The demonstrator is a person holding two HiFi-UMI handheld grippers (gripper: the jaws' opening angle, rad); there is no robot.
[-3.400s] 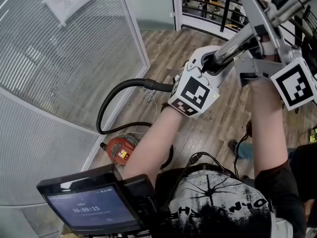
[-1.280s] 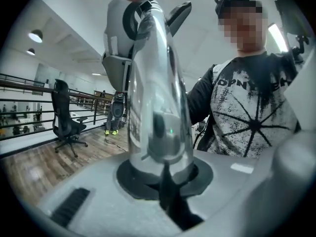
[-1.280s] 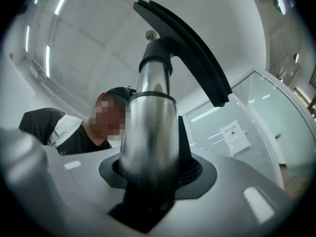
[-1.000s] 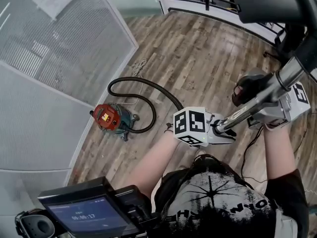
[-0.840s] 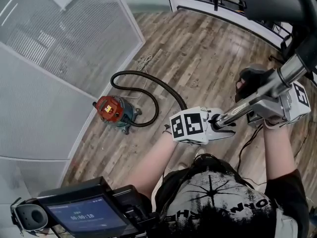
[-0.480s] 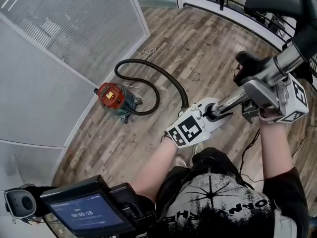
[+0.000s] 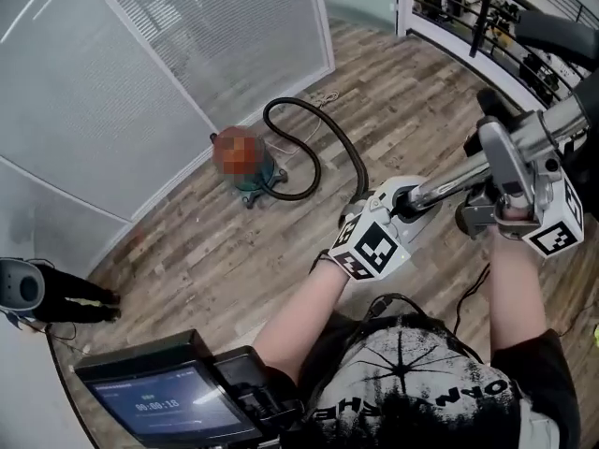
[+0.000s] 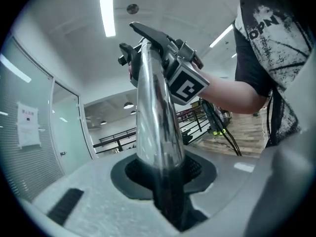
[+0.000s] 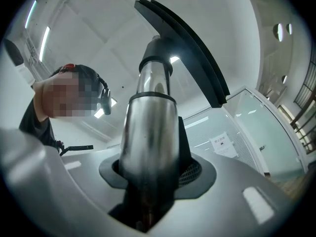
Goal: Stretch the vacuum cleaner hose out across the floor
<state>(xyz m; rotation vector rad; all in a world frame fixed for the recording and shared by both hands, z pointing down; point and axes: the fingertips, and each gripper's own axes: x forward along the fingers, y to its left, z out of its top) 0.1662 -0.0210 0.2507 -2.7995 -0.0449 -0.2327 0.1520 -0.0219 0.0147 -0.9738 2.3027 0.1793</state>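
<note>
The red vacuum canister [image 7: 245,162] stands on the wood floor by the glass wall. Its black hose [image 7: 314,148] loops once beside it and runs up to my left gripper [image 7: 398,204]. Both grippers sit on the shiny metal wand [image 7: 449,181]. The left gripper [image 8: 163,172] has the wand [image 8: 155,107] between its jaws; they are opening, and the pads look clear of the metal. Farther up, my right gripper [image 7: 505,171] [image 9: 150,177] is shut on the wand [image 9: 148,127], below the black floor nozzle [image 9: 182,48].
A frosted glass partition [image 7: 187,54] runs along the left, with a black railing [image 7: 487,7] at the top right. A person's dark shoes [image 7: 75,299] stand at the left edge. A screen [image 7: 159,400] hangs at my chest, and a thin cable [image 7: 468,288] trails below.
The canister lies farther from me and the hose reaches out longer across the floor. Both grippers and the wand have swung right. The left marker cube has tipped downward.
</note>
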